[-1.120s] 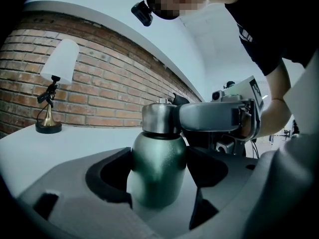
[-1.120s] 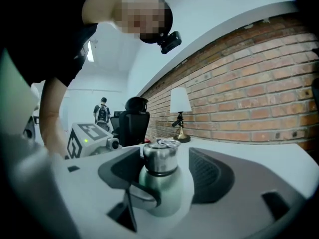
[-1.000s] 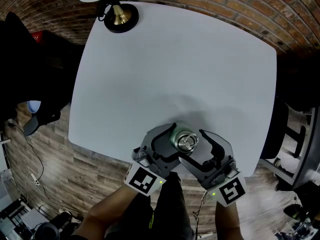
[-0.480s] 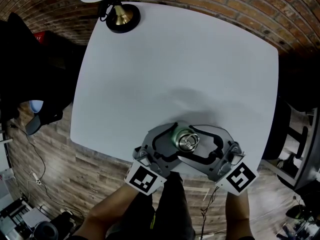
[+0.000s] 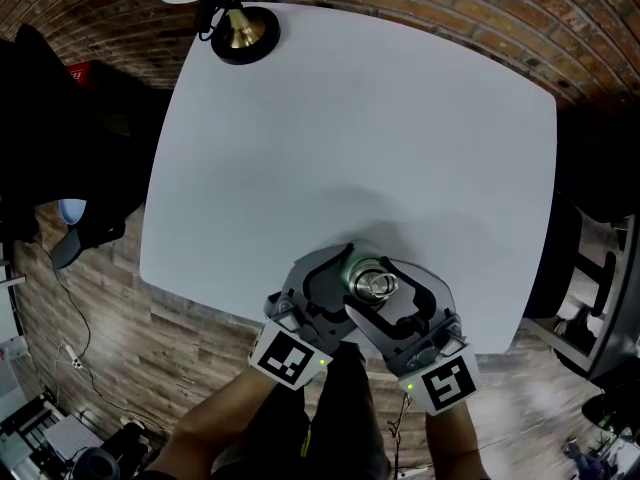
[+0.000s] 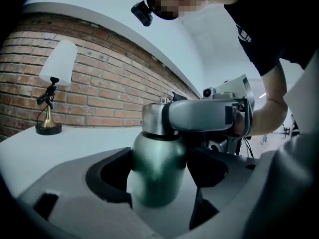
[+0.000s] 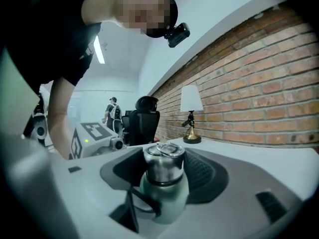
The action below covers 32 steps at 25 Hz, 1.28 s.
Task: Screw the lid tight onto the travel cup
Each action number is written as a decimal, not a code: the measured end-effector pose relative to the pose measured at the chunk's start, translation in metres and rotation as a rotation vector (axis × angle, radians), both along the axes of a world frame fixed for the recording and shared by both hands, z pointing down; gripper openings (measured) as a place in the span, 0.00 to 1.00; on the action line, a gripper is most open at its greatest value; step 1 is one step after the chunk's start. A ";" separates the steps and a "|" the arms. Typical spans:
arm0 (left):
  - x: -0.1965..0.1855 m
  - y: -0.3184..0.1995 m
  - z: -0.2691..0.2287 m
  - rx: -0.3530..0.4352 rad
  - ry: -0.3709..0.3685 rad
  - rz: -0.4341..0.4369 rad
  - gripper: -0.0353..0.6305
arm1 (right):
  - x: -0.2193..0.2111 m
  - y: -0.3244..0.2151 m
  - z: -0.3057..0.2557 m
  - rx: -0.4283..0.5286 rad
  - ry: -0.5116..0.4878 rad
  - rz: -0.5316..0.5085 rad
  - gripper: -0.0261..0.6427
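Observation:
A green travel cup (image 6: 157,169) stands near the table's front edge, with its steel lid (image 5: 372,283) on top. My left gripper (image 5: 350,286) reaches in from the lower left and is shut on the cup's body (image 7: 164,203), a pad on each side. My right gripper (image 5: 392,293) comes in from the lower right at lid height. Its jaws are closing around the lid (image 7: 163,163), which sits between the pads with hardly any gap. One grey right finger (image 6: 199,114) lies along the lid (image 6: 151,118) in the left gripper view.
The white table (image 5: 350,118) carries only a brass-footed lamp (image 5: 240,30) at its far left corner. Its front edge runs just under the cup, over wooden floor. A brick wall lies behind it, a black chair (image 7: 144,117) to the left, and a person (image 7: 113,112) stands far off.
My right gripper swung out to the right, then back to the lower right, and its jaws have narrowed around the lid. The cup and left gripper have stayed put.

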<state>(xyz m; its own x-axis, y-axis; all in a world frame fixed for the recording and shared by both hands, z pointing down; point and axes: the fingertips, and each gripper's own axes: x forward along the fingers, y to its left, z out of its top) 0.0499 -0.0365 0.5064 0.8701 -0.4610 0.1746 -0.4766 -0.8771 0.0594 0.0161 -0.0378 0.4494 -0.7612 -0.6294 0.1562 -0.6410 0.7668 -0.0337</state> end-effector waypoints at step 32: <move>0.001 0.001 -0.001 0.005 0.001 -0.016 0.57 | 0.007 0.018 0.011 -0.008 0.064 0.001 0.47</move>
